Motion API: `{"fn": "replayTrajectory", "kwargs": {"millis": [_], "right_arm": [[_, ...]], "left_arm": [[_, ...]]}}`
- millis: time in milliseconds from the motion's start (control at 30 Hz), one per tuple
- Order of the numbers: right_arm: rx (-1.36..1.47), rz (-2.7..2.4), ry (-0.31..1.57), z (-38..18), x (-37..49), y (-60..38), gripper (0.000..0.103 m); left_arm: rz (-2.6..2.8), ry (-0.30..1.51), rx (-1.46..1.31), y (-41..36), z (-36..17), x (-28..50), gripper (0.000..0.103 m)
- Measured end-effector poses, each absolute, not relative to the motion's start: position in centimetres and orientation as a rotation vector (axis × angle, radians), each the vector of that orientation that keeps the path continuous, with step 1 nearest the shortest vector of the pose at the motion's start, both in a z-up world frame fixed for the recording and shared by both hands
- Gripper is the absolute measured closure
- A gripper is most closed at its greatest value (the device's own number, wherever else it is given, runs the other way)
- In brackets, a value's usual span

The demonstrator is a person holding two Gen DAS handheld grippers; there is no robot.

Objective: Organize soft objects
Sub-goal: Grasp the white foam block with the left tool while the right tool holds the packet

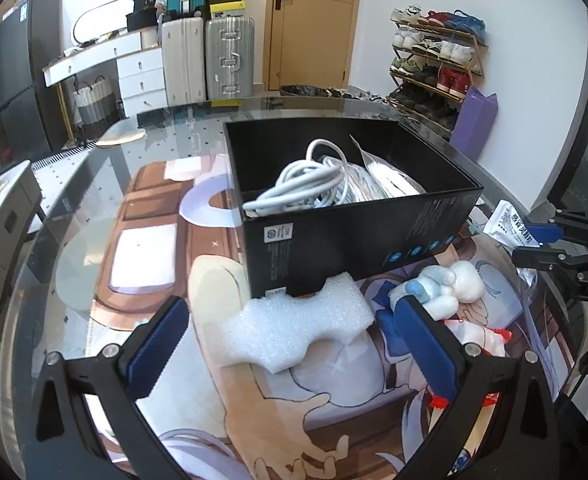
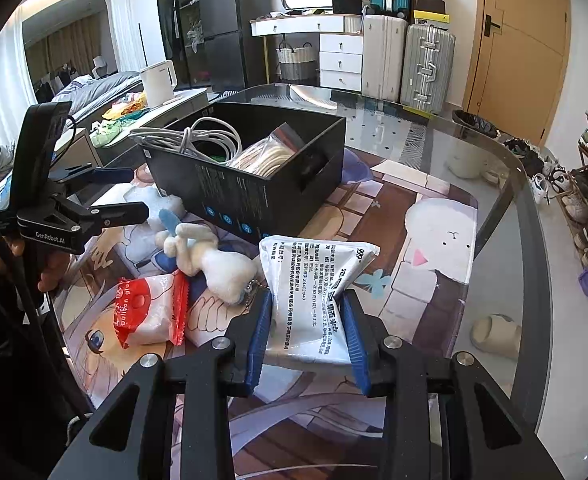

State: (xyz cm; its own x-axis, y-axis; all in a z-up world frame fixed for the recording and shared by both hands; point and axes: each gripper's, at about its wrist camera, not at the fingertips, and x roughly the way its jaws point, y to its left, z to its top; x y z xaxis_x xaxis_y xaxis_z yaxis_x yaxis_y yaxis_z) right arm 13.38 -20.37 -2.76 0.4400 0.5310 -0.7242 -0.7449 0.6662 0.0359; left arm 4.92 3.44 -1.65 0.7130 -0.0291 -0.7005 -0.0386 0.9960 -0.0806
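Observation:
A black box [image 1: 350, 216] stands on the printed mat and holds white cables [image 1: 306, 184] and silvery bags. My left gripper [image 1: 290, 316] is open, its fingers either side of a white foam piece [image 1: 298, 332] lying against the box's near corner. A white and blue plush toy [image 1: 446, 284] lies right of the foam. My right gripper [image 2: 308, 300] is shut on a white printed pouch [image 2: 314, 284], held just above the mat in front of the box [image 2: 254, 184]. The plush [image 2: 214, 264] and a red and white snack bag [image 2: 150, 312] lie to its left.
The round glass table [image 2: 506, 208] carries the anime-print mat [image 2: 414, 248]. The left gripper also shows in the right wrist view [image 2: 126, 192], at the left beside the box. Suitcases, a white dresser, a door and a shoe rack stand beyond the table.

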Motion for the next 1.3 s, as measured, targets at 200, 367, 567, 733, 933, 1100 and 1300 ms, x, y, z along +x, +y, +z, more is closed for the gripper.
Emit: {"fn": "replayTrajectory", "kwargs": {"millis": [200,367,567,733,933,1100,1300], "right_arm": [[-0.307,0.822,0.765,-2.4,13.0,-20.2,0.068],[-0.302,0.830,0.765,-2.4,13.0,-20.3,0.068],[-0.298,0.830,0.770,-2.5,13.1,-20.4,0.068],[-0.299,0.828,0.769,-2.5,13.2,-20.4,0.068],[-0.294,0.835,0.748,-2.1,12.9,-20.1,0.068],[-0.266,0.850,0.708,-1.2,12.5,-20.1,0.068],[-0.209,0.877,0.649,0.5,11.8,-19.9,0.068]], "left_arm": [[0.025,0.838,-0.110,3.2,-2.3,6.0,0.000],[0.046,0.875,-0.093,2.7,-2.8,6.7,0.000],[0.057,0.941,-0.118,3.1,-3.6,8.1,0.000],[0.042,0.918,-0.118,3.0,-3.4,7.8,0.012],[0.006,0.850,-0.126,3.4,-2.1,6.7,0.013],[-0.042,0.755,-0.145,4.0,-0.2,4.9,0.013],[-0.115,0.669,-0.091,3.8,1.8,3.1,0.013]]}}
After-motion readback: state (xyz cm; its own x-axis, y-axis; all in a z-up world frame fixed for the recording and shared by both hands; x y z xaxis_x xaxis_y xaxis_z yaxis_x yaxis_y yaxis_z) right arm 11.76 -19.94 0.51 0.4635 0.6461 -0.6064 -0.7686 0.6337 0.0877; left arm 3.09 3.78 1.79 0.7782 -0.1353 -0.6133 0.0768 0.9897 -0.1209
